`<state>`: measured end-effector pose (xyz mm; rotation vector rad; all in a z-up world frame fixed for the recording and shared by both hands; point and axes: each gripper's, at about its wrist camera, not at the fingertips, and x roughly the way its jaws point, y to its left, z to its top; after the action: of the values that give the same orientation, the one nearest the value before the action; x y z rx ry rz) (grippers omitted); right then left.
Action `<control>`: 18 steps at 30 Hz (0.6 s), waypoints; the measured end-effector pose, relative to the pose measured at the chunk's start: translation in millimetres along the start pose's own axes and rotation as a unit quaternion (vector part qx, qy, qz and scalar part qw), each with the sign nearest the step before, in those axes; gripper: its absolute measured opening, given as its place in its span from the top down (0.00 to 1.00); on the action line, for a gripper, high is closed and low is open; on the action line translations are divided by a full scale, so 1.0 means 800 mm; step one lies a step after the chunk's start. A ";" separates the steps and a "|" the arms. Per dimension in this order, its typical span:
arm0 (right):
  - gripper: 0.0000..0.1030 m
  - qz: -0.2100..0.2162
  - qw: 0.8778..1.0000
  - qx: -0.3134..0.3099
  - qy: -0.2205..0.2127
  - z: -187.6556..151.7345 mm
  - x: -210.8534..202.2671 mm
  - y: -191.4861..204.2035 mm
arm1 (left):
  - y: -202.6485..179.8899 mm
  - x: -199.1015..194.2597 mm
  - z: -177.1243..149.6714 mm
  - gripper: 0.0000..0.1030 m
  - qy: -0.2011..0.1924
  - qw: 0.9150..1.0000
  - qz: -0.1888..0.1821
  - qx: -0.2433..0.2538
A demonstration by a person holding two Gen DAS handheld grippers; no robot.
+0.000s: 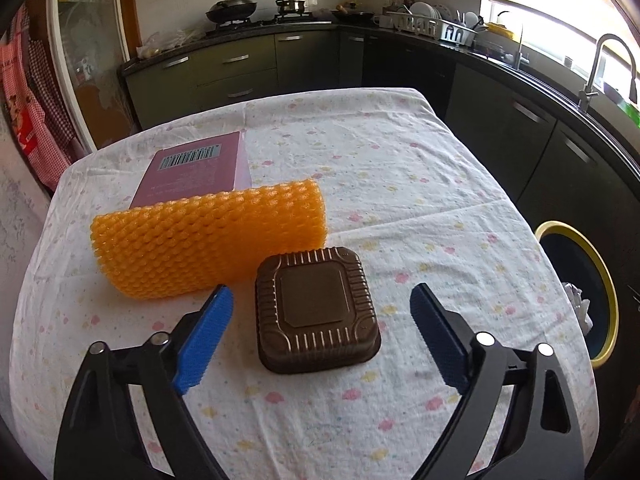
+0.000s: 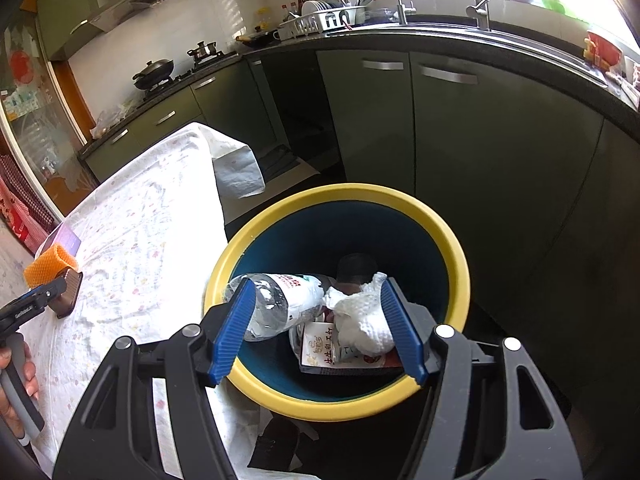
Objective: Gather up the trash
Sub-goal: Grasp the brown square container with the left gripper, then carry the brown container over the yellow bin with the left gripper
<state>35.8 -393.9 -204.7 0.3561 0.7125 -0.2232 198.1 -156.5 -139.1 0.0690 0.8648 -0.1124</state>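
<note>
Daylight floods in from the window point(image 1: 560, 8) ahead and to the right of my left gripper point(image 1: 322, 320); it blows out to white there. The tablecloth point(image 1: 400, 168) is evenly bright, shadows soft. My right view glares at the top right, cabinets point(image 2: 480, 140) beyond staying dim. Both pictures bend strongly at dark edges; focus is sharp.

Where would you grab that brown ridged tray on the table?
Across its two opposite ribbed side walls, coming down from above. The brown tray lies upside down and flat, square and low, already between the open left gripper pads, with the orange foam net close behind.
</note>
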 end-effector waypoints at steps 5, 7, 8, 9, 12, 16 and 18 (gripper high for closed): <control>0.40 -0.002 1.000 0.007 -0.001 -0.003 0.000 -0.008 | 0.006 0.011 0.000 0.35 0.010 1.000 0.003 -0.008; 0.40 0.000 1.000 0.007 0.000 -0.004 0.001 -0.008 | 0.007 0.014 -0.002 0.41 0.011 1.000 0.002 -0.006; 0.40 0.001 1.000 0.008 0.001 -0.005 0.001 -0.008 | 0.008 0.014 -0.003 0.42 0.010 1.000 0.002 -0.006; 0.40 0.001 1.000 0.008 0.002 -0.005 0.002 -0.008 | 0.009 0.014 -0.004 0.42 0.009 1.000 0.000 -0.004; 0.40 0.005 1.000 0.007 0.004 -0.006 0.004 -0.007 | 0.009 0.012 -0.007 0.43 0.008 1.000 -0.003 0.003; 0.40 0.008 1.000 0.006 0.001 -0.007 0.001 -0.006 | 0.008 -0.004 -0.014 0.43 0.007 1.000 -0.017 0.007; 0.40 0.011 1.000 0.007 -0.001 -0.007 -0.002 -0.007 | 0.002 -0.018 -0.016 0.43 0.004 1.000 -0.026 0.015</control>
<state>30.0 -396.6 -208.8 0.3759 0.7043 -0.2082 179.5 -152.5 -136.7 0.0744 0.8724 -0.1747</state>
